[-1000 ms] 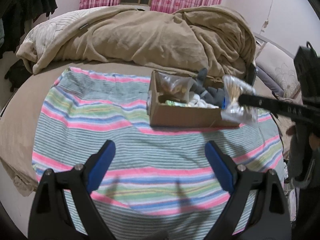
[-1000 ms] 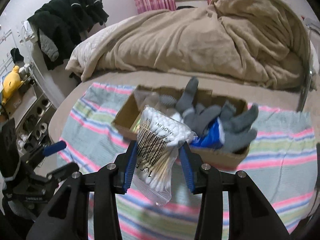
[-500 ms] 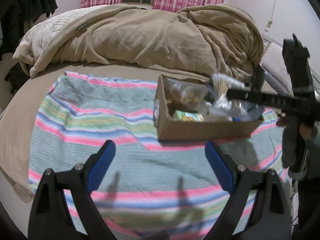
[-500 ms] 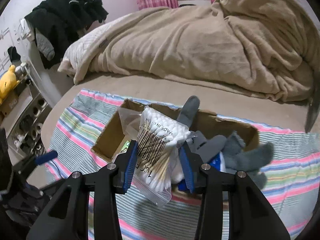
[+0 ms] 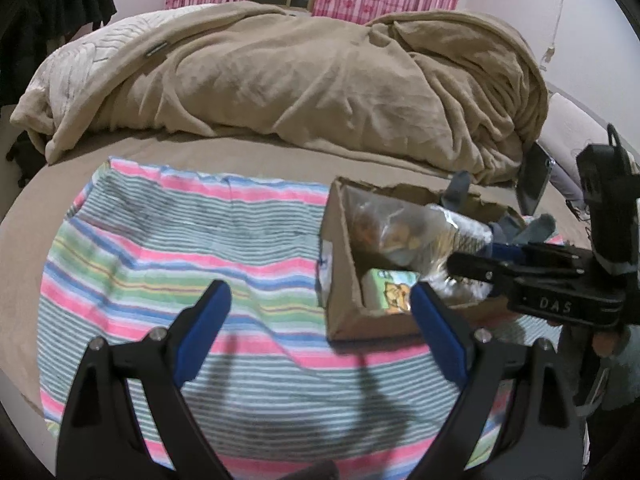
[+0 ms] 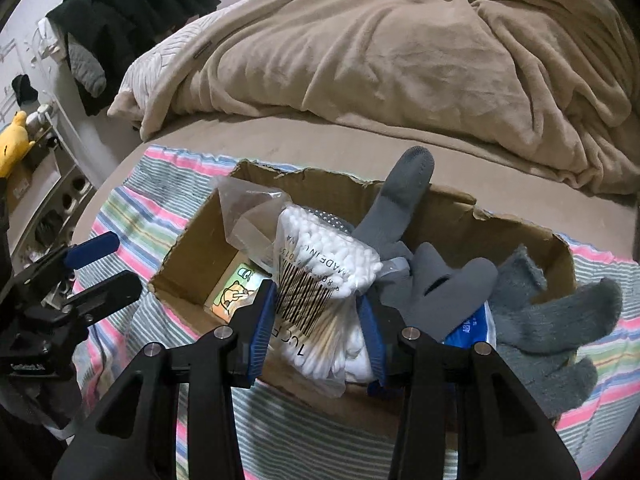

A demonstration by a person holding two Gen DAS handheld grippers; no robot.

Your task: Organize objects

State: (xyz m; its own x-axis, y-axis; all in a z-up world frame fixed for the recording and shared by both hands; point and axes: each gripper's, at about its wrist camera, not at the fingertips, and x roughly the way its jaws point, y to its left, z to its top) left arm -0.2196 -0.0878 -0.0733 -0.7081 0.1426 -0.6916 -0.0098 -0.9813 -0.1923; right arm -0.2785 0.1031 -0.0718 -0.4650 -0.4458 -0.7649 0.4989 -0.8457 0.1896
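A brown cardboard box [image 6: 188,256] sits on a striped towel [image 5: 180,240] on the bed. It holds grey gloves [image 6: 448,280], a clear plastic bag [image 6: 248,208], a small green card pack [image 6: 234,294] and a blue packet [image 6: 468,326]. My right gripper [image 6: 318,312] is shut on a clear bag of cotton swabs [image 6: 324,264] and holds it over the box's front edge. In the left wrist view the box [image 5: 348,280] is ahead on the right, with the right gripper [image 5: 472,264] over it. My left gripper [image 5: 320,304] is open and empty above the towel, left of the box.
A heaped tan blanket [image 5: 320,80] fills the back of the bed. A dark phone-like slab [image 5: 534,180] leans behind the box. Black clothes [image 6: 132,4] hang at the left wall, with a shelf and a yellow plush toy [image 6: 12,140] below.
My right gripper has carried the cotton swab bag forward and down, over the box. My left gripper has stayed open and shifted a little, so the box looks nearer.
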